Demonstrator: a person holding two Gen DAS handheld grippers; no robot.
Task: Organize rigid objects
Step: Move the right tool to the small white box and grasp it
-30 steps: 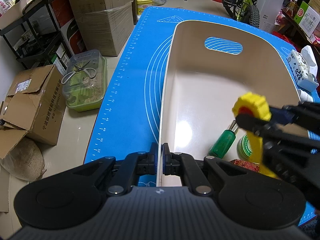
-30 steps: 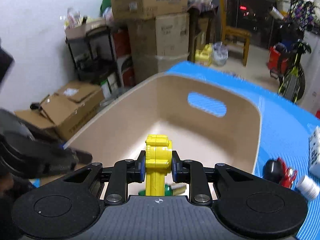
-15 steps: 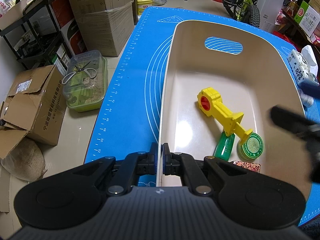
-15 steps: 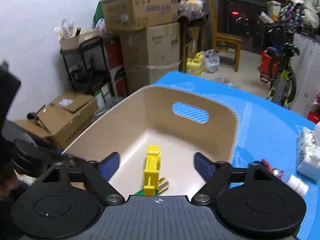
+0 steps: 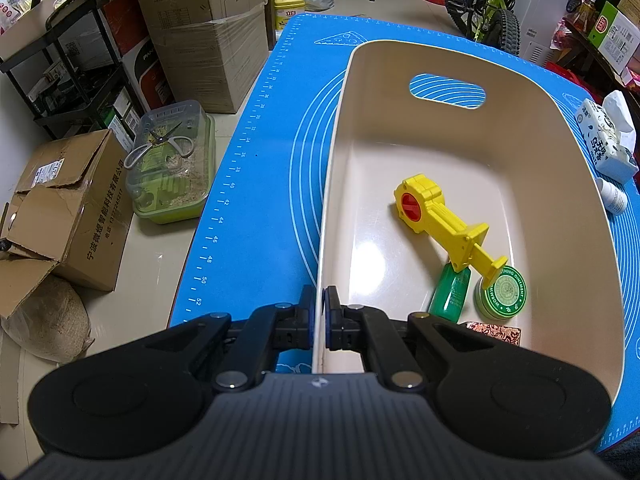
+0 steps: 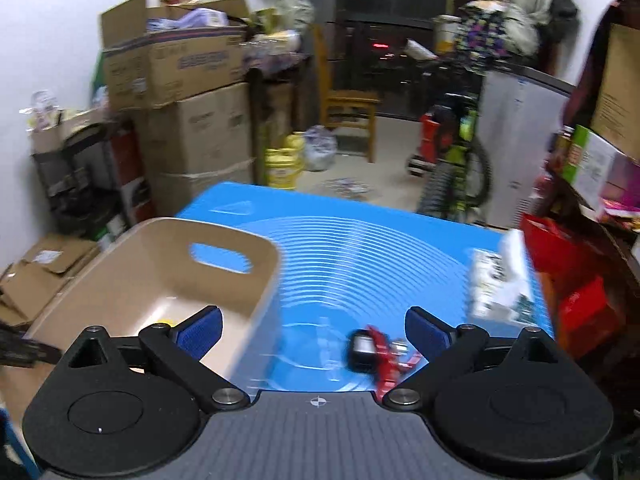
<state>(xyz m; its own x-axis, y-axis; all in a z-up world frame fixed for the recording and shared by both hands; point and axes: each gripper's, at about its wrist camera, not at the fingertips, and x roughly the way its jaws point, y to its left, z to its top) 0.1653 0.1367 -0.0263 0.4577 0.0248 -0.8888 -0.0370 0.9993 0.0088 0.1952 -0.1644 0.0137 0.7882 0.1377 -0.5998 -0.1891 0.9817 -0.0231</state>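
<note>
Left tool [image 5: 319, 316] is pinched tight on the beige bin's [image 5: 336, 152] near wall. Inside lie the yellow toy [image 5: 444, 224], a green bottle [image 5: 450, 292] and a green tin [image 5: 502, 292]; a patterned box [image 5: 494, 330] is half hidden. Right tool [image 6: 316, 330] is opening wide, empty, over a blurry red-black thing [image 6: 376, 350] on the blue mat [image 6: 360, 240].

right claw [image 6: 316, 330]: jaws opening, nothing between | beige bin [image 6: 160, 276] left | red-black object [image 6: 376, 354] on blue mat [image 6: 360, 248]
</note>
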